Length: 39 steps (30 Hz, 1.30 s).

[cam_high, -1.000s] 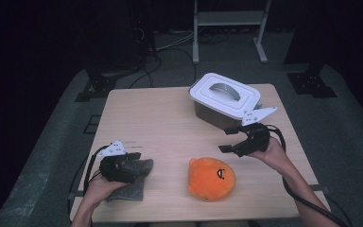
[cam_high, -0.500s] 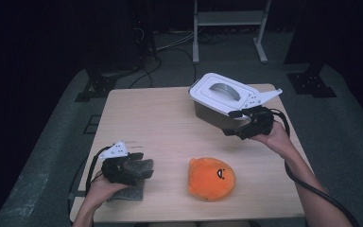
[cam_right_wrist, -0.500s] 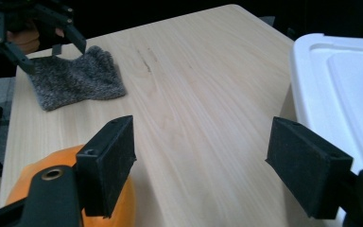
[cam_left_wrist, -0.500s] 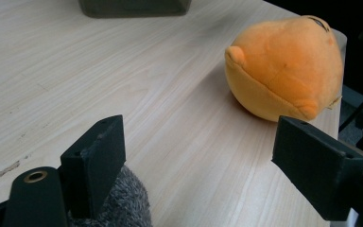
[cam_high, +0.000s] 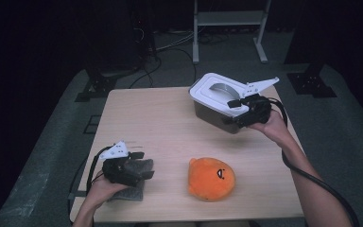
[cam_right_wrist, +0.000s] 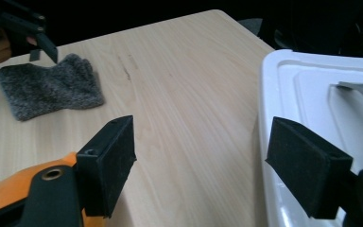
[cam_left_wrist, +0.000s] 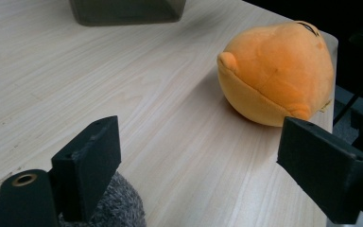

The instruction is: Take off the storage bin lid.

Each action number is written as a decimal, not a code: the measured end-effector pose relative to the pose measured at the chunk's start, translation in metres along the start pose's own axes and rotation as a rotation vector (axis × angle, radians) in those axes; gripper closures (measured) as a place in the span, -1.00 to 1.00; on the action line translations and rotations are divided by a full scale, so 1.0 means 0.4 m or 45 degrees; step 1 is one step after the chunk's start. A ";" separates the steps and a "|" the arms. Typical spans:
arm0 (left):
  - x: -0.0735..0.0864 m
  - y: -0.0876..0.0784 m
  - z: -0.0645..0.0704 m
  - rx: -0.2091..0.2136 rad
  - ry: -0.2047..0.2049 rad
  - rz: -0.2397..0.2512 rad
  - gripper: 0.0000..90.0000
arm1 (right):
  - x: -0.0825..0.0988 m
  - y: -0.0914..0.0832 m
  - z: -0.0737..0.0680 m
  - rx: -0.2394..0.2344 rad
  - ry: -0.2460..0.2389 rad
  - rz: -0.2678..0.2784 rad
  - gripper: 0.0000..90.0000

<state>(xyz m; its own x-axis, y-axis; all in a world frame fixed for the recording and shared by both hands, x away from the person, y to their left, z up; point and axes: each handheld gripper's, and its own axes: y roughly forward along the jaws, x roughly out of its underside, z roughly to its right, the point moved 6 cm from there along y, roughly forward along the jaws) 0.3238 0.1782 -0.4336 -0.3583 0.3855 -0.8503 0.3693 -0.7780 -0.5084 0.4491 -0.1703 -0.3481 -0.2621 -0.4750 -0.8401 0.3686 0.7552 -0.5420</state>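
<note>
Lidded box (cam_high: 220, 101) unopened on desk (cam_high: 160, 127); right claw (cam_high: 236, 105) wide open, empty, at its lid. Left claw (cam_high: 144, 161), jaws just opening, empty over grey glove (cam_high: 130, 193); plush (cam_high: 211, 178) untouched.

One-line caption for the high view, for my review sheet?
Right gripper open at the white-lidded bin; left gripper open over a grey glove.

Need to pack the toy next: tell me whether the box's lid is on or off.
On: the white lid sits flat over the grey box, covering its top, handle up.
</note>
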 end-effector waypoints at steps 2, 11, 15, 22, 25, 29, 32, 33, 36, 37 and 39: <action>-0.001 0.000 0.000 0.010 -0.002 0.007 -0.71 | -0.005 0.001 0.012 0.010 -0.004 -0.001 -0.49; 0.000 0.011 0.010 0.025 -0.005 0.009 -0.77 | -0.024 0.005 0.056 0.042 0.001 0.004 -0.48; 0.001 0.014 0.016 0.034 -0.007 0.013 -0.78 | -0.030 0.005 0.071 0.055 -0.005 0.009 -0.47; -0.001 0.018 0.022 0.046 -0.006 0.017 -0.79 | -0.036 0.012 0.100 0.070 0.003 -0.004 -0.47; -0.001 0.021 0.026 0.048 0.000 0.013 -0.80 | -0.037 0.018 0.114 0.079 0.010 -0.012 -0.47; 0.003 0.024 0.027 0.049 0.001 0.005 -0.80 | -0.043 0.027 0.134 0.099 0.008 -0.017 -0.47; 0.001 0.024 0.027 0.050 -0.001 0.009 -0.80 | -0.048 0.030 0.145 0.112 0.009 -0.017 -0.47; 0.000 0.023 0.026 0.050 0.001 0.009 -0.80 | -0.049 0.031 0.148 0.117 0.015 -0.015 -0.47; 0.000 0.024 0.027 0.055 0.006 0.013 -0.80 | -0.048 0.034 0.158 0.124 0.022 -0.018 -0.47; 0.000 0.024 0.027 0.056 0.008 0.014 -0.80 | -0.047 0.036 0.162 0.126 0.022 -0.023 -0.47; 0.001 0.024 0.026 0.053 0.008 0.014 -0.80 | -0.047 0.040 0.168 0.129 0.022 -0.023 -0.47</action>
<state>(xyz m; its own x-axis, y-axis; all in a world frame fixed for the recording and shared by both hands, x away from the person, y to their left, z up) 0.3183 0.1657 -0.4376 -0.3491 0.3802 -0.8565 0.3370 -0.8019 -0.4933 0.5199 -0.1795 -0.3426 -0.2844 -0.4793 -0.8303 0.4520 0.6967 -0.5570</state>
